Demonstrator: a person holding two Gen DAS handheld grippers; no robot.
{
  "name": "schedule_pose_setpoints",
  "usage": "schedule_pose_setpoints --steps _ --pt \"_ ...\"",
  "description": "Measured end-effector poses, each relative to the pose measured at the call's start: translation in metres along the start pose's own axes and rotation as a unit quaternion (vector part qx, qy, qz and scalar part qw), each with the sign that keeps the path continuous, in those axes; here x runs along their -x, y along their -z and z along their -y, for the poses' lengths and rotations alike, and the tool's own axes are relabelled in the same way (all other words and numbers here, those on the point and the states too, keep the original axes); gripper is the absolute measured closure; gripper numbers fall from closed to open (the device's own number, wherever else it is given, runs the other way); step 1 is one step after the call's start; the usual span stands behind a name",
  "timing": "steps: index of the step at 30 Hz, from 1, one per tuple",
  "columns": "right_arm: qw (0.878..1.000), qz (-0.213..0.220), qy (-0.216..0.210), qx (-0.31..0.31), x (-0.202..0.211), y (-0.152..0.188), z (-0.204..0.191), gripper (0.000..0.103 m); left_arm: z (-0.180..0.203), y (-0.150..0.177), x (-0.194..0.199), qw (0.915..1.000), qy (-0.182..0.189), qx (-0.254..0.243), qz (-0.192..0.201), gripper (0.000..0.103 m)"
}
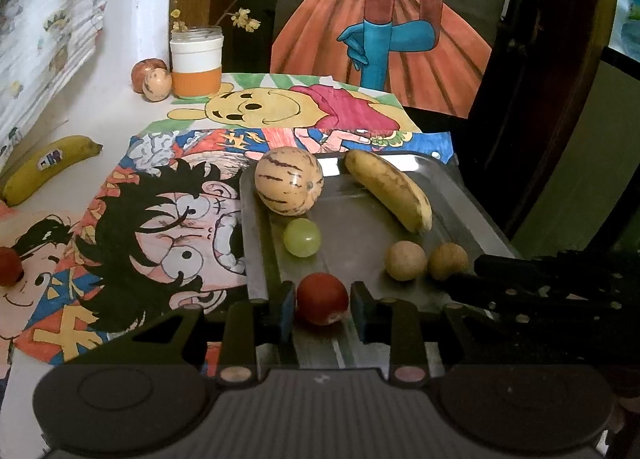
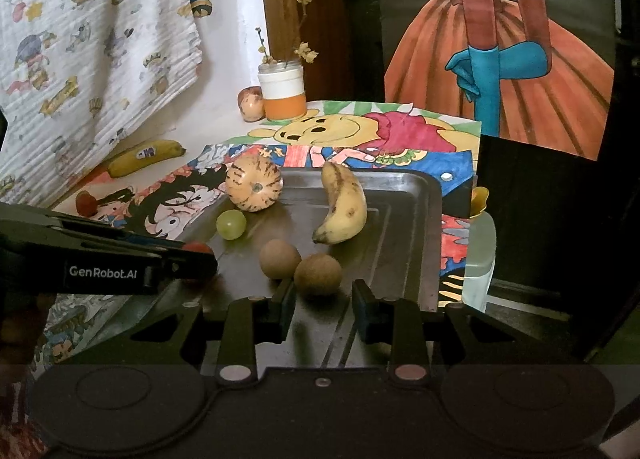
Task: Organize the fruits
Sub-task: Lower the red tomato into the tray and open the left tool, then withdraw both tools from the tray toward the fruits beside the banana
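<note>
I am setting fruit down on the metal tray [image 1: 460,195], and the step in hand, as I judge it, is letting go cleanly. My left hand-held gripper [image 1: 322,305] is reaching over the tray's near left corner with a small red fruit [image 1: 322,298], perhaps a cherry tomato, between its blue pads [image 1: 287,309]; the left pad looks to be touching it, there is a sliver of gap on the right, and the fruit seems to be resting on the tray floor, so I am reading the grip as loosened, not clamped. My right hand-held gripper [image 2: 324,307] is standing open at the tray's near edge, with a brown round fruit [image 2: 318,274], longan-like, lying just beyond its pads and touching neither. A second brown fruit [image 2: 279,259] is sitting just beside it toward the left, a green grape [image 2: 231,224] is lying along the left rim, a striped melon-like fruit [image 2: 253,183] is at the far left corner, and a spotted banana [image 2: 343,207] is lying across the far middle. To do this well, I am planning to widen both pairs of pads evenly before drawing straight back, so no pad drags a round fruit toward the rim. Another banana [image 1: 48,167] and a red fruit [image 1: 9,267] are waiting on the table [image 1: 108,111] beyond the tray's left side.
</note>
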State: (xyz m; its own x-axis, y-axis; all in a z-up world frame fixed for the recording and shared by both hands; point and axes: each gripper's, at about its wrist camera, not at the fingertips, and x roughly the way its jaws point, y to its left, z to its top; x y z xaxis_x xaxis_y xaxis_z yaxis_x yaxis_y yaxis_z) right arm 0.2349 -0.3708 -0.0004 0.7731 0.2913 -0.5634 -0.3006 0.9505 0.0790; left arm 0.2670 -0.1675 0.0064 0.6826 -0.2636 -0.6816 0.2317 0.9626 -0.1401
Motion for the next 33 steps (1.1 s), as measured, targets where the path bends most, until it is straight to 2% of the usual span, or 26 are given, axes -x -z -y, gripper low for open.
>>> schedule_pose_setpoints --steps 3,5,12,15,20,23,29,33 --pt "1.0 0.006 0.002 -0.005 0.006 -0.001 0.0 0.056 -0.001 -0.001 0.005 1.0 0.002 0.006 0.003 0.061" --pt "1.0 0.013 0.004 -0.01 0.013 -0.001 -0.001 0.047 -0.002 -0.002 0.01 0.9999 0.005 0.012 0.011 0.047" --pt "0.999 0.031 0.005 -0.017 0.039 0.001 -0.01 0.031 -0.012 -0.003 0.033 0.9988 -0.002 0.035 0.033 0.036" --pt "0.999 0.039 0.002 -0.019 0.052 0.001 -0.014 0.025 -0.017 -0.001 0.045 0.9983 -0.008 0.04 0.041 0.025" --pt "0.998 0.059 0.001 -0.028 0.077 0.001 -0.024 0.002 -0.023 0.005 0.071 0.9971 -0.014 0.047 0.059 0.006" --pt "0.998 0.063 -0.002 -0.026 0.09 0.001 -0.03 0.001 -0.027 0.011 0.085 0.9964 -0.016 0.053 0.064 0.001" --pt "0.998 0.057 0.0 -0.029 0.111 0.004 -0.047 0.001 -0.034 0.027 0.113 0.9964 -0.019 0.055 0.062 0.0" --pt "0.999 0.035 -0.002 -0.03 0.12 0.011 -0.063 0.001 -0.038 0.04 0.13 0.9977 -0.029 0.038 0.049 0.0"
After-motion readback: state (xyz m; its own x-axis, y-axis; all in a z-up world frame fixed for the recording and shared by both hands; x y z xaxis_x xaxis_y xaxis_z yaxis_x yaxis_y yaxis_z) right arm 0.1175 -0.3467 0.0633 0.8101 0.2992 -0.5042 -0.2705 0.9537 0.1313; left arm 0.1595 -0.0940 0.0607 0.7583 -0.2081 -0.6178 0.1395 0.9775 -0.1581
